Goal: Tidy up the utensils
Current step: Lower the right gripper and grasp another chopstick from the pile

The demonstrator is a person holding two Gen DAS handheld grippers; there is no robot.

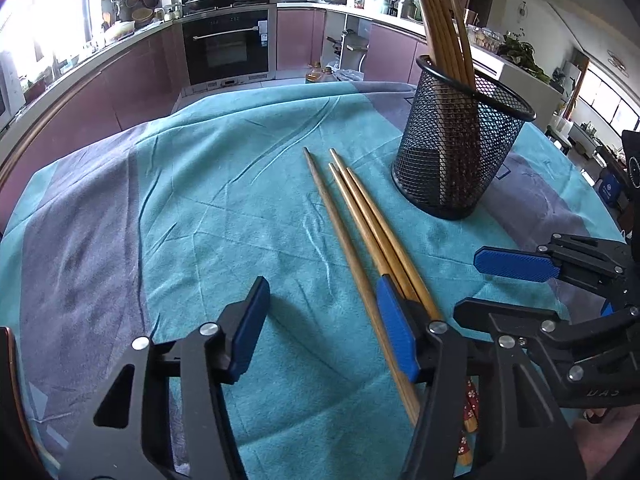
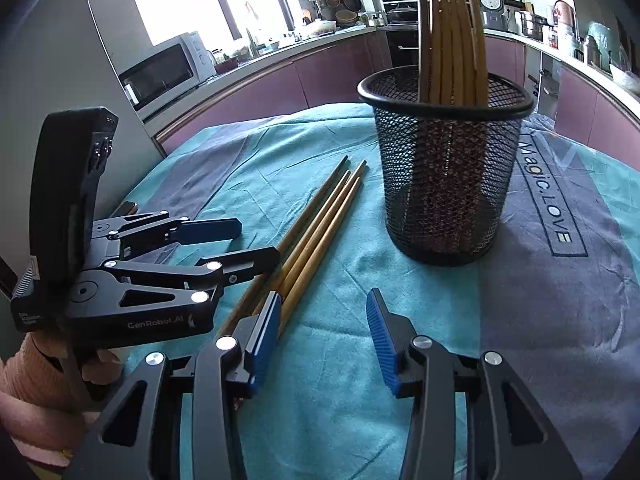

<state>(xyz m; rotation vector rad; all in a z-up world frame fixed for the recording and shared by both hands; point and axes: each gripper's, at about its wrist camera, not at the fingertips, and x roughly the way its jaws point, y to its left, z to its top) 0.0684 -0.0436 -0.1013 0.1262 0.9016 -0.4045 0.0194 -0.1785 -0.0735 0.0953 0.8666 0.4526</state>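
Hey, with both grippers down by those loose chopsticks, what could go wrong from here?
1. The loose chopsticks lie bunched together, so the open left gripper may grab several or nudge them apart.
2. The right gripper sits close beside the left; they could collide.
3. The mesh cup is already crowded with upright chopsticks, so another one may catch on them or tip it.

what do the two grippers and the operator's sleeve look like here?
Both are the same build: matte black angular linkage arms with triangular cutouts and silver pivot screws, ending in blue ribbed finger pads. The left gripper carries a tall black housing and white "GenRobot.AI" lettering on its body. The right gripper shows the same black frame and blue pads. No cables visible. The hand on the left gripper wears a pink knit sleeve.
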